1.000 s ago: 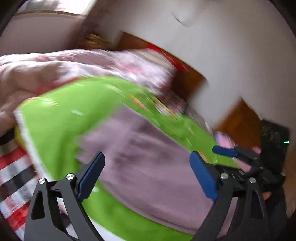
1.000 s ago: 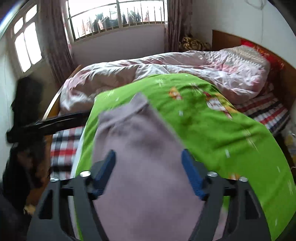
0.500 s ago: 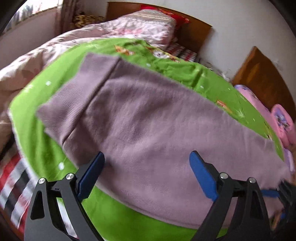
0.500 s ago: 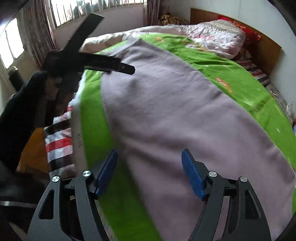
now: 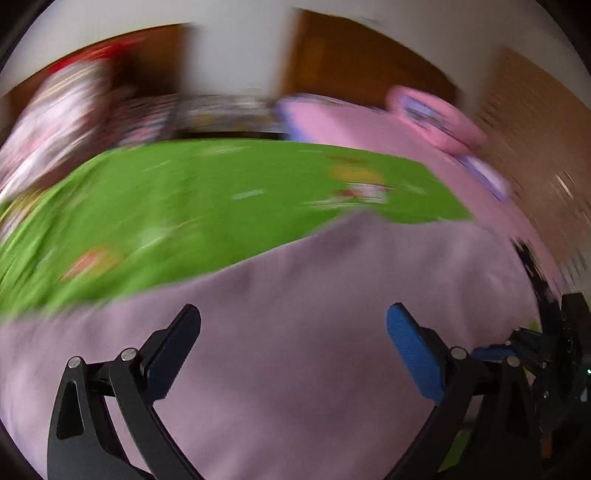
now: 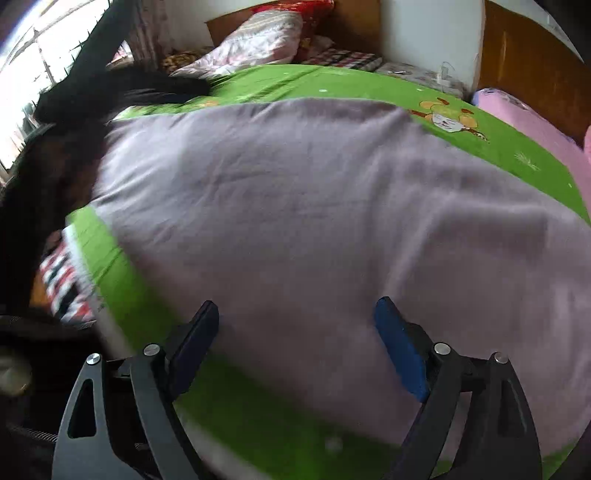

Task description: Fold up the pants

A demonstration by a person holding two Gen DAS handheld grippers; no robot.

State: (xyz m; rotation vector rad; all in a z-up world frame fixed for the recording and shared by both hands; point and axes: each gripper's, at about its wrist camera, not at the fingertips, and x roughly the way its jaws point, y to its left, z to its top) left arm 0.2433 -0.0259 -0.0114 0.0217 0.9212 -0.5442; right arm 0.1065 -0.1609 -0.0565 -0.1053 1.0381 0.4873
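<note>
The right tool (image 6: 295, 332) hangs low over the near edge of the mauve pants (image 6: 314, 206), its two blue-padded fingers (image 6: 400, 350) spread wide with nothing between them. The pants lie spread flat across a bright green bedsheet (image 6: 155, 302) printed with a cartoon figure (image 6: 448, 118), which shows just past the garment's far right edge. At the left, the sheet's edge gives way to a red, black and white checked blanket (image 6: 61, 280). A dark sleeve and the left tool (image 6: 88, 88) reach in from the upper left over the pants' far corner; whether they touch it cannot be told. Beyond lie a pink floral quilt (image 6: 255, 40), a wooden headboard (image 6: 354, 22) and a pink pillow (image 6: 532, 122) at the right.
</note>
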